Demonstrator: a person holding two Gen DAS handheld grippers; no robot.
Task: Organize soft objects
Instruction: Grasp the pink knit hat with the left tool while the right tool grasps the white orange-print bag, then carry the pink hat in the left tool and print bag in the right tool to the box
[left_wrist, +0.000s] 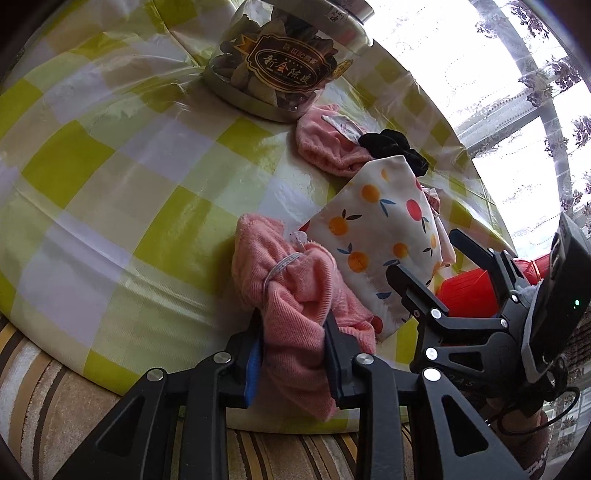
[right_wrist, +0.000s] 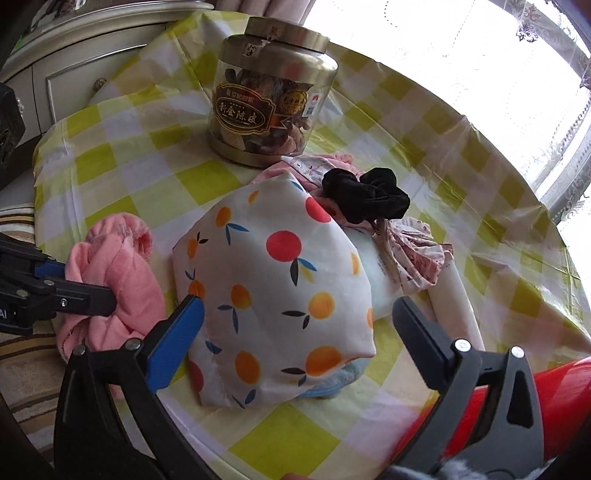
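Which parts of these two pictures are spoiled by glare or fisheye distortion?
Left wrist view: the window is blown out white and the tablecloth shows shiny streaks; its checks bend. Right wrist view: the window is equally overexposed, while the jar stays readable.

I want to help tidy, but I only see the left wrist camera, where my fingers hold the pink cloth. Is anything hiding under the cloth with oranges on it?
Observer: Yes, a light blue cloth peeks out from under the fruit-print cloth at its near edge.
Operator: Is the right gripper grabbing it?
Observer: No, it is open, with one of its fingers on each side of the fruit-print cloth.
Operator: What is behind the jar?
Observer: A white cabinet stands past the table's far left edge.
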